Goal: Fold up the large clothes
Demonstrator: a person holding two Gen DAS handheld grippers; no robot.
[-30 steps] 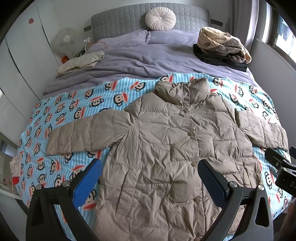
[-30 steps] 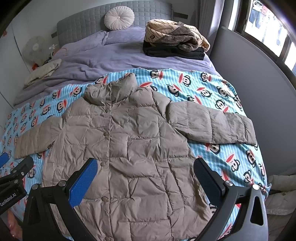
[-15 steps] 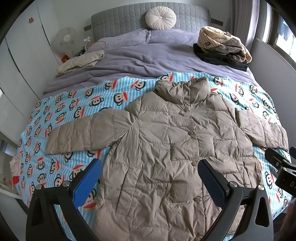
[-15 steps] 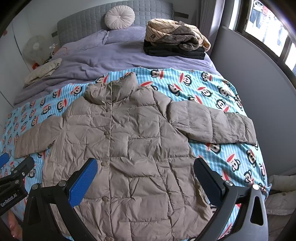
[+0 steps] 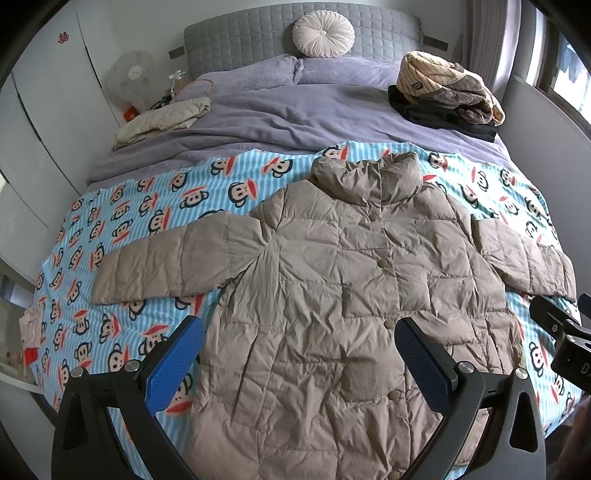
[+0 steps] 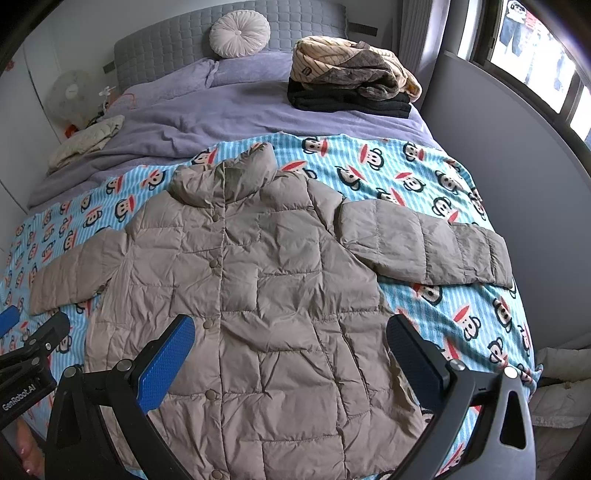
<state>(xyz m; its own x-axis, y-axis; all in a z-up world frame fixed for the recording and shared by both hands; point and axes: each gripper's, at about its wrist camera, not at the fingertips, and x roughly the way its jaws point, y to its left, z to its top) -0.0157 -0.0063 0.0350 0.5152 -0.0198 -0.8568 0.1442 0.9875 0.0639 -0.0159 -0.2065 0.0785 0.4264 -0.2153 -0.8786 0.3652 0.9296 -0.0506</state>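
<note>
A large taupe quilted puffer coat lies flat, front up and buttoned, on a blue monkey-print blanket, both sleeves spread sideways. It also shows in the right wrist view. My left gripper is open and empty, hovering above the coat's lower left part. My right gripper is open and empty above the coat's lower right part. Each gripper shows at the edge of the other's view.
A stack of folded clothes sits at the bed's far right, a cream garment at the far left. A round cushion leans on the grey headboard. A grey wall runs close along the bed's right side.
</note>
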